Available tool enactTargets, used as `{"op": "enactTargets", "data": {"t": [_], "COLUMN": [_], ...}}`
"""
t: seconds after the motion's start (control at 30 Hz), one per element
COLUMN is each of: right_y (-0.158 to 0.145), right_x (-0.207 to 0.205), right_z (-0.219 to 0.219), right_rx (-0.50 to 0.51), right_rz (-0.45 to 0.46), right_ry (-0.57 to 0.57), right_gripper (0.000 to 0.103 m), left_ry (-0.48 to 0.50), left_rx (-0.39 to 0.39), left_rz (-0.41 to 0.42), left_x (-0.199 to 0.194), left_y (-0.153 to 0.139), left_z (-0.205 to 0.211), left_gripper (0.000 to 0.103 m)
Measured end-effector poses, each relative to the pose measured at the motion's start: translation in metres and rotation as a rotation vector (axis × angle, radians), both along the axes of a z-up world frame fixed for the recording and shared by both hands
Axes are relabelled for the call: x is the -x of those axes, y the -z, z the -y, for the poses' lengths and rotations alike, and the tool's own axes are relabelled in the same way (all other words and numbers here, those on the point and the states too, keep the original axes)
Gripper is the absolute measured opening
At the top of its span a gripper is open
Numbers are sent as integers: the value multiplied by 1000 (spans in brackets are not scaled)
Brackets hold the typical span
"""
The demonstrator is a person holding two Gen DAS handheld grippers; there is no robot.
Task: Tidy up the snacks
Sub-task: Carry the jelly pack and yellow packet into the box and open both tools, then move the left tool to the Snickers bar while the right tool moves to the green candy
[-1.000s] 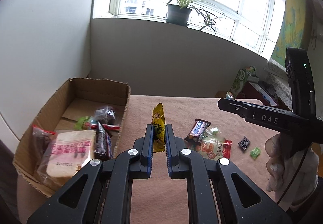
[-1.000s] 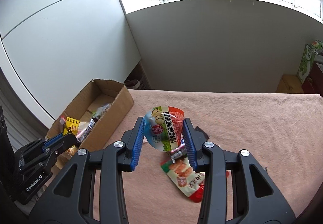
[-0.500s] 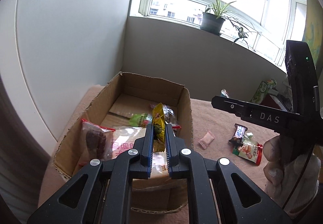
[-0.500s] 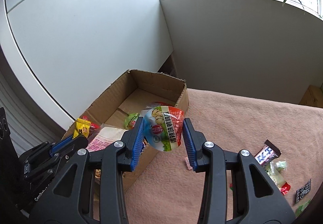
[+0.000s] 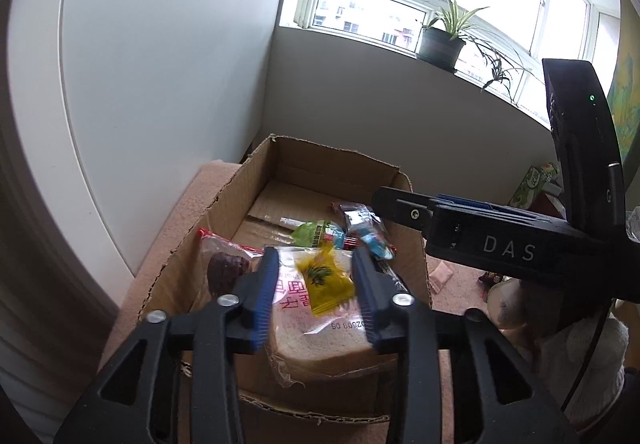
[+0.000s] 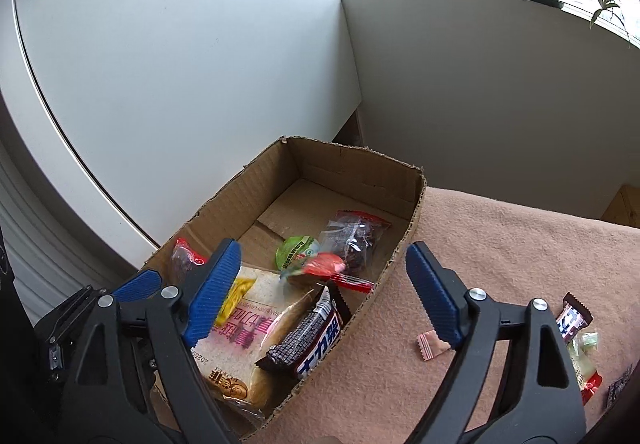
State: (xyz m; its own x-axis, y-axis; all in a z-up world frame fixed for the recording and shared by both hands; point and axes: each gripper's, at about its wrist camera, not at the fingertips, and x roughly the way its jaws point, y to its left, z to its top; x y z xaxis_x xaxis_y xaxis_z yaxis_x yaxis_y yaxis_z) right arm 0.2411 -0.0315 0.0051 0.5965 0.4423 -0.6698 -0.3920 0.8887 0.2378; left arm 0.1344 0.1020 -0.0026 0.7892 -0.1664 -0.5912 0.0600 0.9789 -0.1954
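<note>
You are at the drop step: both tools hang over the cardboard box [image 6: 404, 200], and each is letting go of a snack. Your left tool [image 5: 316, 296] has its jaws opening, about half apart, and the yellow packet [image 5: 325, 281] sits loose between them, touching neither pad, just over the wrapped bread [image 5: 320, 332] at the near end of the box. Your right tool [image 6: 320, 288] is opening too and already stands wide; the red-and-green pouch [image 6: 316, 267] shows blurred between the jaws, apparently falling toward the middle of the box, beside the green-lidded cup [image 6: 297, 251] and the dark snack bag [image 6: 352, 238].

In the right wrist view, more snacks wait on the table's pink cloth [image 6: 500, 252]: a small pink packet [image 6: 432, 344] at four o'clock from the box, and a chocolate bar [image 6: 574, 318] with other wrappers farther out toward three o'clock.

Next, you probably want both tools clear of the box, jaws wide, then swing right to those loose pieces. The small pink packet lies flat, so come down steeply and pinch an edge.
</note>
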Motion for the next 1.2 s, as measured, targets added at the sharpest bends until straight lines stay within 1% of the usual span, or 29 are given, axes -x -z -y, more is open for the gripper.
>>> {"op": "enactTargets", "data": {"t": [0.03,0.23,0.4,0.53,0.77,0.87,1.03,1.2], "right_y": [-1,-4,-10,-12,-16,-16,-3,15], "right_x": [1,10,27,43,65,73,88,101], "right_z": [2,17,38,65,122,151,198,251], "right_rx": [-1,28,54,93,92,93,144,132], "right_rz": [-1,2,19,26,23,14,2,-41], "right_ry": [4,25,39,46,89,108,164,223], "right_gripper": [87,87,87,87,87,87,87,87], "left_ry": [-5,-4,0,19,95,132,206,273], "left_rx": [-7,-4,1,8,-6,-25,-62,-94], "left_rz": [8,20,35,43,49,46,16,-21], "left_x": [2,6,11,15,18,19,19,17], "left_y": [0,-4,-8,-10,-12,-12,-2,9], "left_z": [0,-2,1,11,53,76,115,151], "left_gripper": [56,56,56,56,56,56,56,56]}}
